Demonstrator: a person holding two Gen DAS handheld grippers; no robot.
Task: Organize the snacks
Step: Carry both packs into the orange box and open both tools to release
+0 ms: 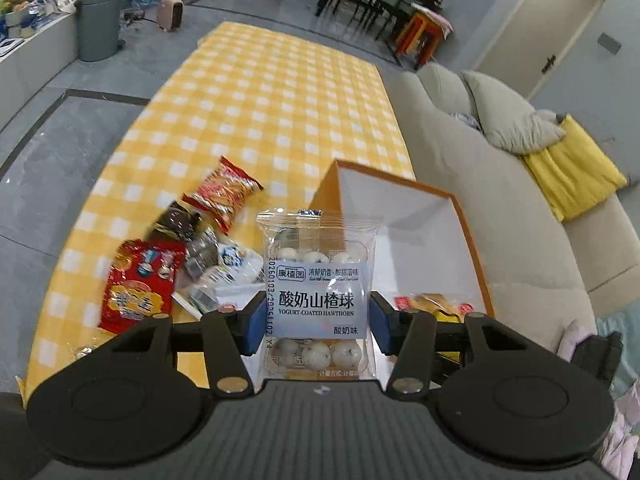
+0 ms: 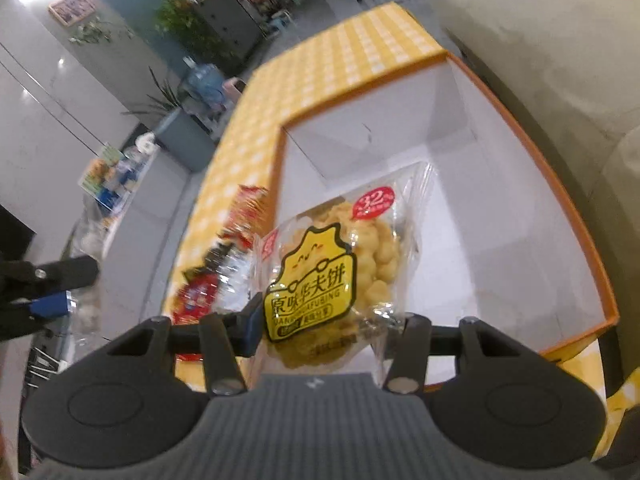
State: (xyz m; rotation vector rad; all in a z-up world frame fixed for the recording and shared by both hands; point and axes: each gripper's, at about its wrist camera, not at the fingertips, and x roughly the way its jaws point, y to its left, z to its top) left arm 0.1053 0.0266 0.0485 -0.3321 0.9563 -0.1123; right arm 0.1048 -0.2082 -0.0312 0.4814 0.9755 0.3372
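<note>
Left gripper [image 1: 318, 322]: clamped on hawthorn packet [image 1: 318, 300], held left of box [image 1: 472, 240] — slippery film, possible slip. Loose snack pile [image 1: 180, 264] further left. Right gripper [image 2: 326, 320]: clamped on waffle packet [image 2: 332, 268] over box — release risks crushing. Box contents: mostly hidden, near end shows yellow packets [image 1: 436, 306].

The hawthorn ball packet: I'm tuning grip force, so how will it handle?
The hawthorn ball packet stands upright in the left tongs, so its inner tray probably stiffens it. The glossy film looks slippery. The coated balls may crack under hard squeezing.
</note>
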